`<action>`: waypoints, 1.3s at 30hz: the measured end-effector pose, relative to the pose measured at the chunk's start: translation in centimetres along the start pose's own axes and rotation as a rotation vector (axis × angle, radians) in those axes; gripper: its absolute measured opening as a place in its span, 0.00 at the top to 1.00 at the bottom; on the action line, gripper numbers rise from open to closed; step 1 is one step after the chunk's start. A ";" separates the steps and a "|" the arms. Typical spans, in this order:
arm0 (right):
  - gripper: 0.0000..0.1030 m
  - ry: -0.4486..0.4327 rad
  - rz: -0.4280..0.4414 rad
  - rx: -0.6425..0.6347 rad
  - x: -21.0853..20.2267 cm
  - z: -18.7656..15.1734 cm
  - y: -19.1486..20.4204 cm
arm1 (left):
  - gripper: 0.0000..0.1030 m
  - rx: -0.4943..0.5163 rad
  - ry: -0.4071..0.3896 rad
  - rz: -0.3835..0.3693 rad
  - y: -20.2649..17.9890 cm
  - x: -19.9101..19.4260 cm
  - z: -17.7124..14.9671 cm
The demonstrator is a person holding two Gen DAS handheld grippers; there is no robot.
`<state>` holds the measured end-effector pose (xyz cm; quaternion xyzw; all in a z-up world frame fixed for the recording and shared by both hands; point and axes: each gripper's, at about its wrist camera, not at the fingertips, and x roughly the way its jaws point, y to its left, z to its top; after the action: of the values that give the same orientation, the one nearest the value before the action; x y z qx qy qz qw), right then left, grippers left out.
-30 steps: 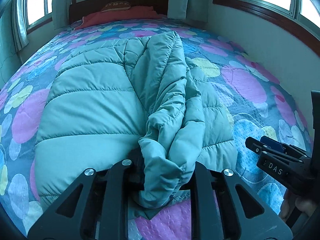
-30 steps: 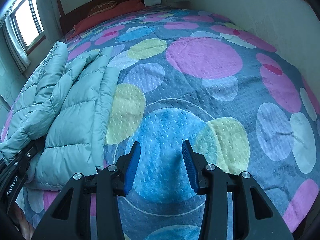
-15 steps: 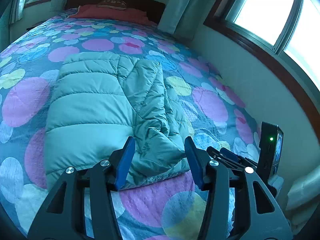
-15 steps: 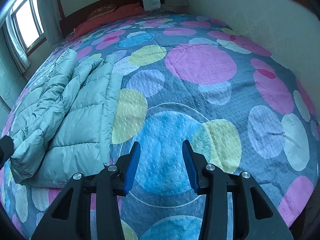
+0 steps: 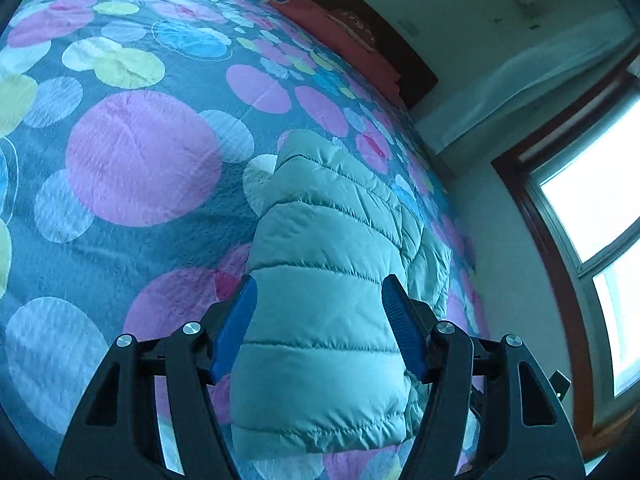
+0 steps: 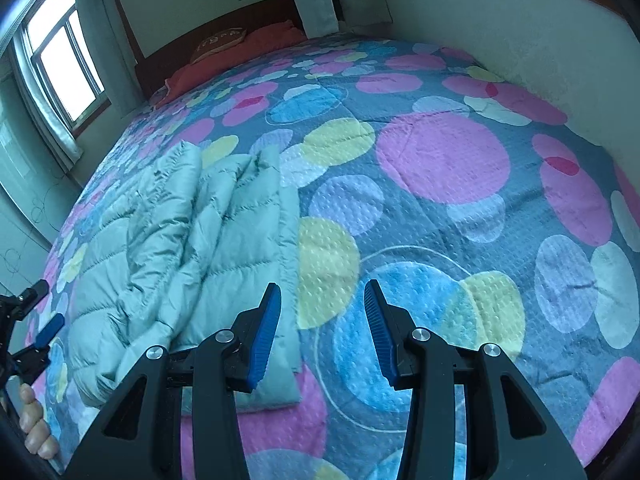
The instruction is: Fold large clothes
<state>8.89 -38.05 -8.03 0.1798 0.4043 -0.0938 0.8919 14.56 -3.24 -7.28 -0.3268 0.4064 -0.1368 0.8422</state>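
Left wrist view showed the left gripper (image 5: 318,322) with its blue pads spread wide, the jaws having just been opening; the puffer jacket (image 5: 328,304) filled the gap between them in the picture, but the pads did not press on it and it looked to lie on the bed beyond them. From this claw the jacket ran straight ahead, its long axis in line with the fingers, hem nearest and the far end toward the red pillow (image 5: 340,36) at the headboard. To its left lay open dotted bedspread (image 5: 140,156); to its right the bed edge, wall and a bright window (image 5: 592,208).

Right wrist view showed the right gripper (image 6: 320,336) part spread and empty, above bare bedspread, its left pad just over the jacket's near corner. The jacket lay to its left, one side folded in over the middle as a rumpled ridge along its length. The left gripper appeared at that picture's far left edge, with a few fingers (image 6: 34,424) of the person's hand below it.

By my judgement the left claw was the better placed for the hem, since it faced down the jacket's length, while the right would have to swing left to reach the other corner.
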 end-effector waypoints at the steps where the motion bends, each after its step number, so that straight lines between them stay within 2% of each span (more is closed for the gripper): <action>1: 0.57 -0.001 0.017 0.006 0.1 0.3 0.4 | 0.38 -0.020 0.004 -0.009 0.3 0.5 0.3; 9: 0.57 0.005 0.193 0.094 2.5 3.3 3.5 | 0.38 -0.191 0.033 -0.073 2.7 3.7 0.9; 10: 0.48 0.014 0.239 0.129 3.1 3.7 3.6 | 0.38 -0.213 0.037 -0.082 3.0 4.1 0.9; 12: 0.37 0.025 0.317 0.205 4.0 4.2 3.6 | 0.38 -0.244 0.044 -0.091 3.4 4.4 0.9; 15: 0.36 0.062 0.404 0.293 5.8 4.7 3.5 | 0.38 -0.264 0.049 -0.100 3.9 4.9 1.0; 18: 0.36 0.105 0.451 0.324 7.4 4.9 4.0 | 0.37 -0.276 0.058 -0.102 4.3 5.3 0.9; 21: 0.36 0.130 0.452 0.290 8.5 4.9 4.8 | 0.37 -0.263 0.060 -0.096 4.3 5.7 0.7; 23: 0.52 0.133 0.437 0.265 9.0 4.8 5.2 | 0.37 -0.255 0.064 -0.094 4.3 5.9 0.7; 24: 0.73 0.143 0.448 0.254 9.2 4.8 5.4 | 0.37 -0.252 0.066 -0.095 4.2 6.0 0.8; 25: 0.82 0.150 0.466 0.250 9.5 4.9 5.4 | 0.37 -0.250 0.068 -0.094 4.0 6.0 0.7; 27: 0.88 0.124 0.473 0.232 8.9 5.1 5.6 | 0.37 -0.241 0.073 -0.099 3.4 5.9 0.8; 30: 0.90 0.058 0.471 0.214 7.3 5.6 5.0 | 0.37 -0.226 0.077 -0.115 2.4 5.8 0.9; 34: 0.90 0.039 0.463 0.244 7.0 6.1 2.9 | 0.37 -0.187 0.100 -0.101 0.8 6.8 0.6; 39: 0.90 0.055 0.429 0.319 8.4 5.5 -0.7 | 0.37 -0.130 0.162 -0.018 -0.8 9.1 -0.6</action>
<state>17.93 -41.08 -11.25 0.4020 0.3611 0.0396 0.8405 19.90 -8.62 -12.41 -0.3720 0.4784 -0.1436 0.7824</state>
